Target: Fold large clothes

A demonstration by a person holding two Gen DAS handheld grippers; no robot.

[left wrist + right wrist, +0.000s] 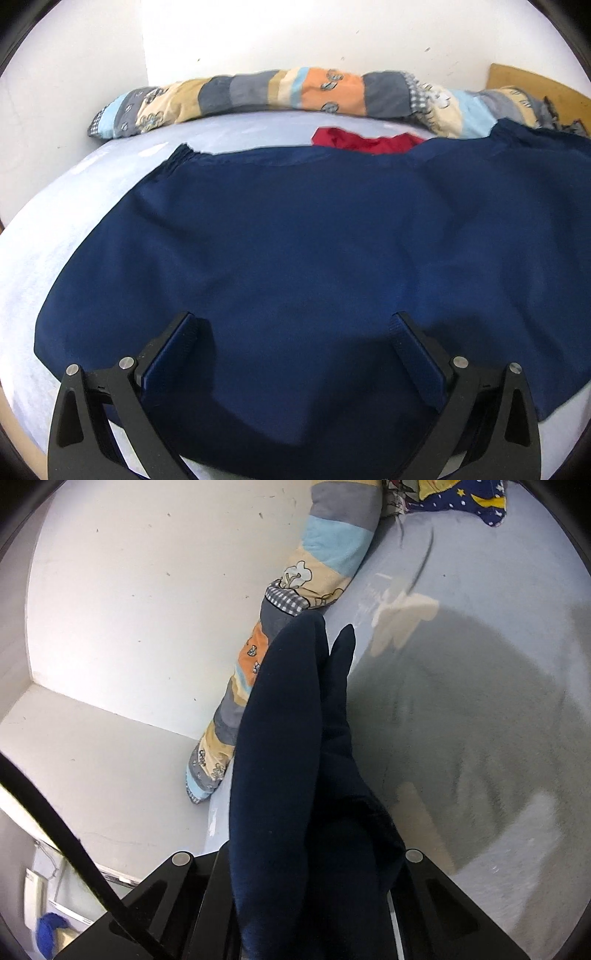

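The left gripper [293, 325] hangs wide apart over the blue cloth [314, 251] on the bed [55, 229]. The right gripper [306, 864] squeezes a bunch of blue cloth [288, 757], with the long pillow [295, 590] at 12 o'clock.

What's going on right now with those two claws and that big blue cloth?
Left claw open above spread navy garment. Right claw shut on the cloth. Red cloth beyond it.

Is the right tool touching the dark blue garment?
Touching. In the right wrist view, the dark blue garment rises bunched from between the right tool's closed jaws, clamped there.
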